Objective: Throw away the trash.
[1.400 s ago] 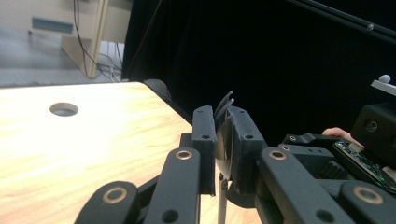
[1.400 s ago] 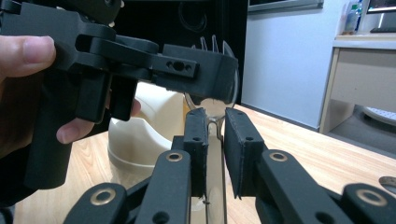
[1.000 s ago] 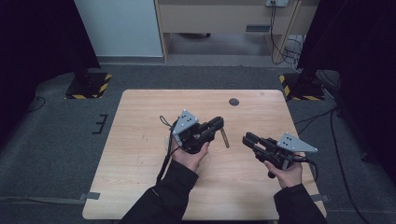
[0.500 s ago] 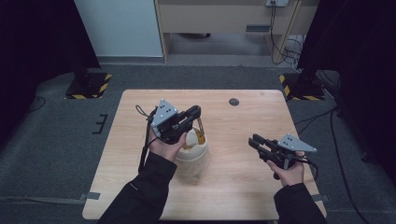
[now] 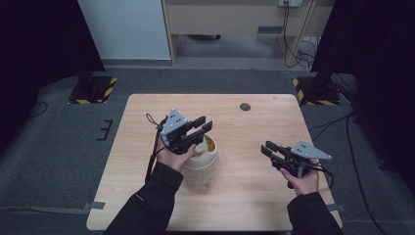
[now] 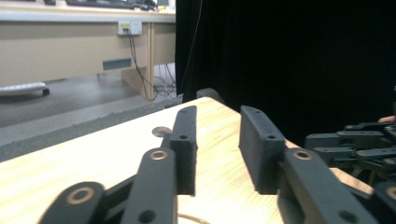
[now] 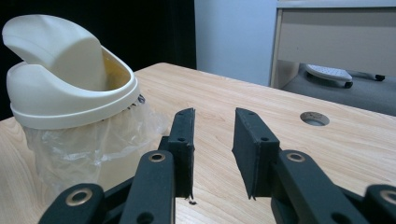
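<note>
Cream plastic bin [image 5: 201, 159] with a swing lid and clear liner bag sits mid-table, nearer the left edge; can't really see what's inside. Left gripper [image 5: 203, 128] hovers right over it, jaws just opened, nothing between. Right gripper [image 5: 268, 150] near the table's right edge, jaws slightly apart, empty.

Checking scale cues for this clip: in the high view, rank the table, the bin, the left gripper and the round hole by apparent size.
1. Table
2 and 3. Bin and left gripper: they look close in size, and the gripper sits above the bin, nearer the camera and partly covering it, so no ranking.
4. Hole
</note>
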